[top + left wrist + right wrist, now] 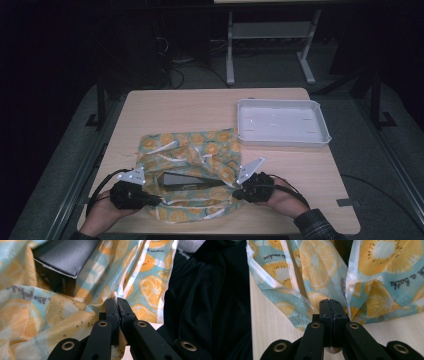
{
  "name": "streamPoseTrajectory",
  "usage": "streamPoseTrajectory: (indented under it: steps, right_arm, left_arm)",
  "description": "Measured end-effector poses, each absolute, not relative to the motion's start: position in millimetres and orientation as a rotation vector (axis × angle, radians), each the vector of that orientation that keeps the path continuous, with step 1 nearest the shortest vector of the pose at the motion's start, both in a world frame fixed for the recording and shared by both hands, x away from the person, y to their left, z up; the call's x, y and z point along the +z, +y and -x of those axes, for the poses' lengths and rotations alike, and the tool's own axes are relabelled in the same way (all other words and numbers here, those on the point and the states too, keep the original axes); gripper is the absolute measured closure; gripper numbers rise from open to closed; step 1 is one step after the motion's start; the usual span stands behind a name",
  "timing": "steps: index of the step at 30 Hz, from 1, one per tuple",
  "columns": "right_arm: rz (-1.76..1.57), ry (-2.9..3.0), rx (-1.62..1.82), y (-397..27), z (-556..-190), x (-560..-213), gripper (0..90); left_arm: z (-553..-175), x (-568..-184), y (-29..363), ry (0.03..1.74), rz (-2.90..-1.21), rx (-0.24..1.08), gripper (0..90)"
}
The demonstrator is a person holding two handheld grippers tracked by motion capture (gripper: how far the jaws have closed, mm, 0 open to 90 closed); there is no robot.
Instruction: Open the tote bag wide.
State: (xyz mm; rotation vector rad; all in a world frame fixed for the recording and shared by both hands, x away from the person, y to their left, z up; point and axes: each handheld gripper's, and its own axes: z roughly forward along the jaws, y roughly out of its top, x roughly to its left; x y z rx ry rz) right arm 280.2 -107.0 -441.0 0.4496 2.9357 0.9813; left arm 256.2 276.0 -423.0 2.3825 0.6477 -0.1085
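Your left gripper [117, 302] has its jaws clamped together on a fold of the citrus-print cloth [187, 150], near the table's [165, 107] front edge. Your right gripper [329, 303] is clamped on the cloth too, at its opposite side, with fabric bunched around the closed jaws. The cloth lies spread across the middle front of the table, and a dark box [192, 180] sits on it between your two grippers. A white tray [282, 142] rests apart, toward the far right corner.

Left claw [150, 200] clamped tight, right claw [239, 192] likewise, both low, pointing inward
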Motion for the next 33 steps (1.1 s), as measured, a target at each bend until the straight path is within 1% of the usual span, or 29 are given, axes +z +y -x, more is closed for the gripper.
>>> streamPoseTrajectory:
  steps: [6,8,10,14,17,18,21,23,25,29,33]
  right_arm:
    - [-0.449,2.953,0.954,-103.5,-280.3,-446.6,88.3]
    - [-0.452,2.955,0.954,-102.9,-279.9,-446.9,88.3]
    - [-0.451,2.954,0.956,-103.0,-279.9,-446.6,88.3]
    - [-0.450,2.954,0.964,-103.2,-280.1,-446.4,88.3]
    - [-0.448,2.955,0.960,-103.0,-280.1,-446.5,88.0]
    - [-0.447,2.956,0.964,-102.9,-280.1,-446.5,87.9]
    - [-0.444,2.956,0.965,-102.2,-279.8,-446.2,87.9]
    - [-0.440,2.959,0.964,-101.8,-279.5,-446.3,87.8]
    - [-0.439,2.958,0.964,-101.7,-279.6,-446.3,87.8]
    - [-0.438,2.958,0.954,-101.1,-280.1,-447.0,87.8]
    - [-0.436,2.964,0.939,-98.9,-280.1,-449.2,87.8]
  left_arm:
    - [-259.9,-439.8,269.0,0.660,-2.466,-0.094,84.4]
    - [-259.5,-439.4,268.9,0.663,-2.456,-0.094,81.5]
    - [-258.6,-432.9,271.1,0.653,-2.421,-0.088,77.2]
    - [-256.7,-414.1,279.4,0.643,-2.301,-0.060,63.2]
    - [-257.2,-404.3,285.5,0.640,-2.220,-0.036,59.7]
    - [-257.7,-402.8,286.7,0.643,-2.210,-0.022,60.1]
    - [-259.9,-404.1,287.6,0.672,-2.224,0.024,69.9]
    - [-261.3,-405.8,288.0,0.690,-2.229,0.033,77.3]
    - [-263.2,-409.2,287.4,0.701,-2.258,0.039,81.2]
    - [-268.4,-426.2,283.4,0.756,-2.337,0.020,85.7]
    - [-274.0,-438.3,276.7,0.773,-2.389,-0.009,87.0]
